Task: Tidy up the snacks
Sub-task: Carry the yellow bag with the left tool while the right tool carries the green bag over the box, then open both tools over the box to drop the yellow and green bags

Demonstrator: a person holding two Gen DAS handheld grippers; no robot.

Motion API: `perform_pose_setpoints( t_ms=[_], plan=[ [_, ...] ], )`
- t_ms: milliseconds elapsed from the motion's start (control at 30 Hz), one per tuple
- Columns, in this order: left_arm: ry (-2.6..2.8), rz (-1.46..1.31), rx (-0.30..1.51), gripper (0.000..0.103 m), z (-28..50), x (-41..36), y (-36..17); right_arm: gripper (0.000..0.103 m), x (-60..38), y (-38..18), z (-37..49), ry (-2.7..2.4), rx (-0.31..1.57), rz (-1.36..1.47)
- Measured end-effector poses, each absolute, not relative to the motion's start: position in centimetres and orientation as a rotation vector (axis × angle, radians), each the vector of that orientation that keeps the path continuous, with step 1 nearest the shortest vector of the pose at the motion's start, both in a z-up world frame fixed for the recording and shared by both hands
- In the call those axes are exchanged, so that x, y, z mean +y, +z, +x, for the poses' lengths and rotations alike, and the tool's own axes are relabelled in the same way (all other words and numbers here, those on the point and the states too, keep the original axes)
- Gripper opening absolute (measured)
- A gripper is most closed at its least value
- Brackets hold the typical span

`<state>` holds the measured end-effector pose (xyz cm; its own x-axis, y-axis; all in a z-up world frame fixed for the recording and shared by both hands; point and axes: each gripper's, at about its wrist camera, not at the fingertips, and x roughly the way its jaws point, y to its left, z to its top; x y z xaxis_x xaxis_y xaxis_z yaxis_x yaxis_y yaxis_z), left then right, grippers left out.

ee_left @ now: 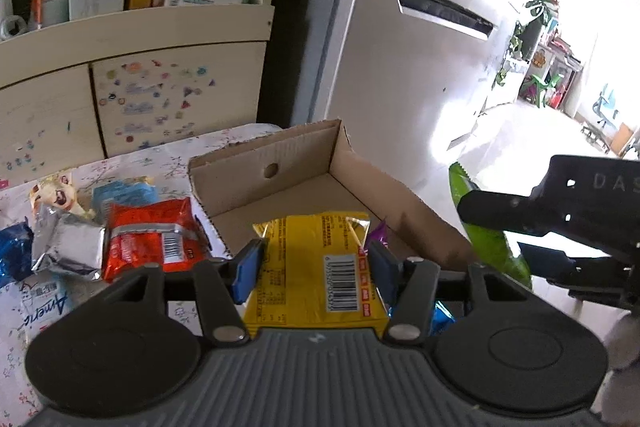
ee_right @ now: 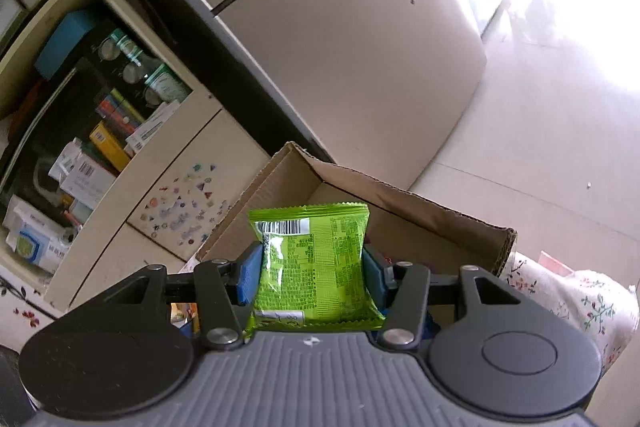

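Note:
My left gripper (ee_left: pixel 316 267) is shut on a yellow snack packet (ee_left: pixel 316 255) and holds it above the near end of an open cardboard box (ee_left: pixel 280 151). My right gripper (ee_right: pixel 312 267) is shut on a green snack packet (ee_right: pixel 316 263), above the same box (ee_right: pixel 420 215). In the left wrist view the right gripper body and its green packet (ee_left: pixel 492 239) hang at the right, over the box's right wall. A purple wrapper (ee_left: pixel 380 231) and a blue one (ee_left: pixel 442 315) show inside the box, mostly hidden.
Loose snacks lie on the floral tablecloth (ee_left: pixel 160 159) left of the box: a red packet (ee_left: pixel 152 239), a silver one (ee_left: pixel 68 247), a blue one (ee_left: pixel 14 251). A cream cabinet (ee_left: pixel 132 35) with cluttered shelves and a fridge (ee_left: pixel 400 67) stand behind.

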<state>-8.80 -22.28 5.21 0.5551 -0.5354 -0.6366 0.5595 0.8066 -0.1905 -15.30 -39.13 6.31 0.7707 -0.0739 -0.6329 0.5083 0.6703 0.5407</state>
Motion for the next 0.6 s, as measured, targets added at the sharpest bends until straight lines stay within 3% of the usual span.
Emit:
perform_pose_setpoints(
  t_ms=[167, 600],
  plan=[
    [-0.655, 0.017, 0.737, 0.090, -8.8, -22.5, 5.4, 0.082, -39.3, 6.3, -15.5, -0.381, 0.605, 0.795],
    [-0.638, 0.026, 0.811, 0.098, -7.6, -19.4, 5.8, 0.086, -37.8, 6.6, -14.5, -0.322, 0.646, 0.733]
  ],
)
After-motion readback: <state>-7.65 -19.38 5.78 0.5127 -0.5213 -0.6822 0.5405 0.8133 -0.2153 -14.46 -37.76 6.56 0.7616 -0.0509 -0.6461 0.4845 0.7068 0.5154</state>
